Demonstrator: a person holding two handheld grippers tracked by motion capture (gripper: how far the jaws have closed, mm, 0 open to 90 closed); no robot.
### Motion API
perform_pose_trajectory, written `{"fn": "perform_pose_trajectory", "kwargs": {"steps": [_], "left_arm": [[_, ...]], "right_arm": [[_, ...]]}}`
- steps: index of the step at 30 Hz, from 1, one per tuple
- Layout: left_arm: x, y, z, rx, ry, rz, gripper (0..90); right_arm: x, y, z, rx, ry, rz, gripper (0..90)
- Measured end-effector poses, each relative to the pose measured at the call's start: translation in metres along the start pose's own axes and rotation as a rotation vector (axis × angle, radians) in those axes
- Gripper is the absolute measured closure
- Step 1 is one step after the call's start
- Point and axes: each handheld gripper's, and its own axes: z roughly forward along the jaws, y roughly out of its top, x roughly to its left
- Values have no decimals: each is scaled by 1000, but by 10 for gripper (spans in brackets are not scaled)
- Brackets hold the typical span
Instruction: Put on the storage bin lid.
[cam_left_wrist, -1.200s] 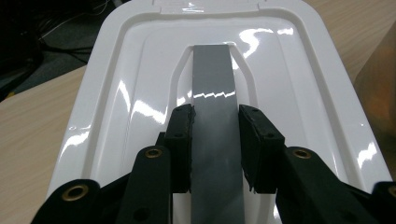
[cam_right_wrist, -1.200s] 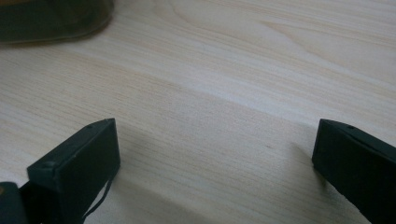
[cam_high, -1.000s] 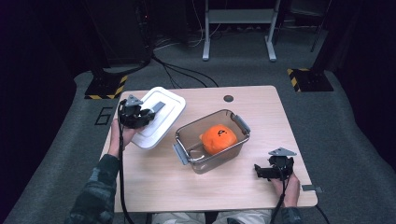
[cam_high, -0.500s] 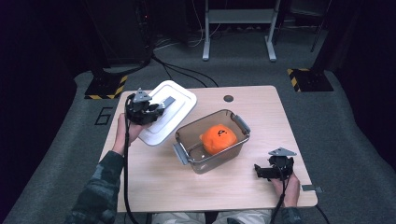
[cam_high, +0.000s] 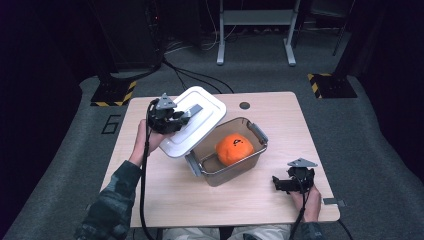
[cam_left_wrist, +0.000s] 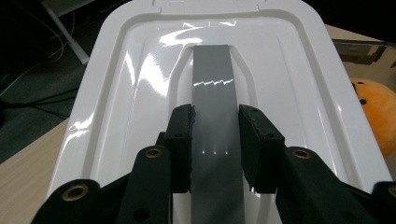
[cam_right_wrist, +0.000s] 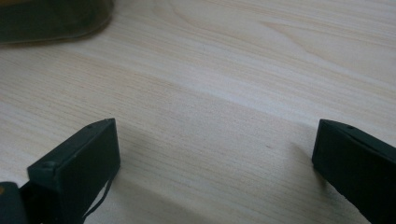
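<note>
Step in hand: lidding. Left hand-held gripper (cam_left_wrist: 215, 140) is clamped on the grey handle strip (cam_left_wrist: 214, 84) of the white plastic lid (cam_high: 192, 126), held tilted over the left rim of the clear plastic container (cam_high: 227, 160) holding an orange round toy (cam_high: 234, 149). Next: level, align, lower. Right hand-held gripper (cam_high: 295, 182) rests on the wooden desk (cam_high: 165, 195), jaws wide apart, empty.

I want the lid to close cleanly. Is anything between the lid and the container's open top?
Nothing visible. The left gripper holds the lid by its grey handle, tilted over the container's left rim. The orange ball sits inside, seemingly below the rim.
</note>
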Motion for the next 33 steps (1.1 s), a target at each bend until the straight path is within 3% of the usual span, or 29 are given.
{"fn": "perform_pose_trajectory", "kwargs": {"steps": [16,27,33], "left_arm": [[-32,18,19,21,-82,78,665],[-46,23,36,34,-130,82,665],[-57,26,46,46,-155,103,665]], "right_arm": [[0,0,0,1,6,2,1],[-1,0,0,-2,6,0,2],[-1,0,0,-2,6,1,3]]}}
